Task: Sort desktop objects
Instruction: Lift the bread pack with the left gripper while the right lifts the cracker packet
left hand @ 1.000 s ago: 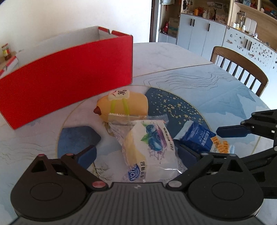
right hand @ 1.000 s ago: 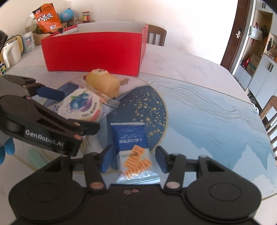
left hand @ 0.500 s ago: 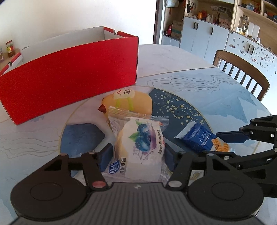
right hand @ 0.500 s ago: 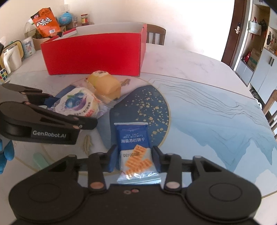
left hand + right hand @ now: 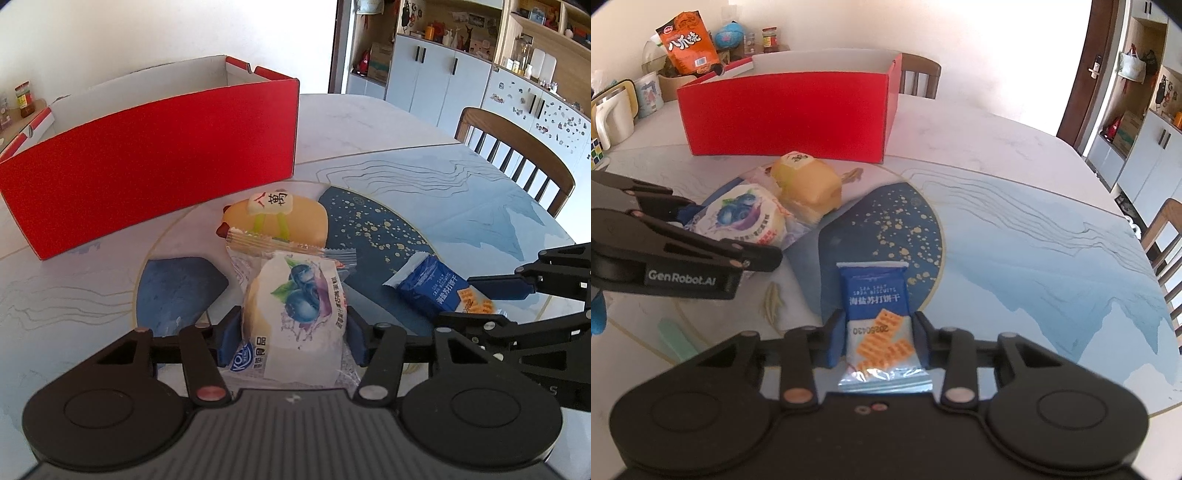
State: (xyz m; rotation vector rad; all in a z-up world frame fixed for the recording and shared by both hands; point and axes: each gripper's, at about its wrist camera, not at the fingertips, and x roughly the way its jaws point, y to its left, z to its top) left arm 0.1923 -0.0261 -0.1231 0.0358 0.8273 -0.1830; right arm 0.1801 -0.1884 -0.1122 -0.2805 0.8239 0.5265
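While your left gripper [image 5: 291, 334] is closing on the soft bun [image 5: 295, 314], its pads already pressing the wrapper, you are risking a squashed bun or a slip of the loose film. Your right gripper [image 5: 879, 341] is pinching the cracker pack [image 5: 875, 314] at its narrow end; lifting could let it swing. Both are lying short of the red box [image 5: 147, 147], with the yellow cake [image 5: 280, 218] sitting between bun and box, likely to be knocked.

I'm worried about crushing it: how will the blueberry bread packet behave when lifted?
The blueberry bread packet looks puffy and soft, so it probably dents as the left tool closes on it. Its glossy wrapper may slip. It likely weighs little for its bulk.
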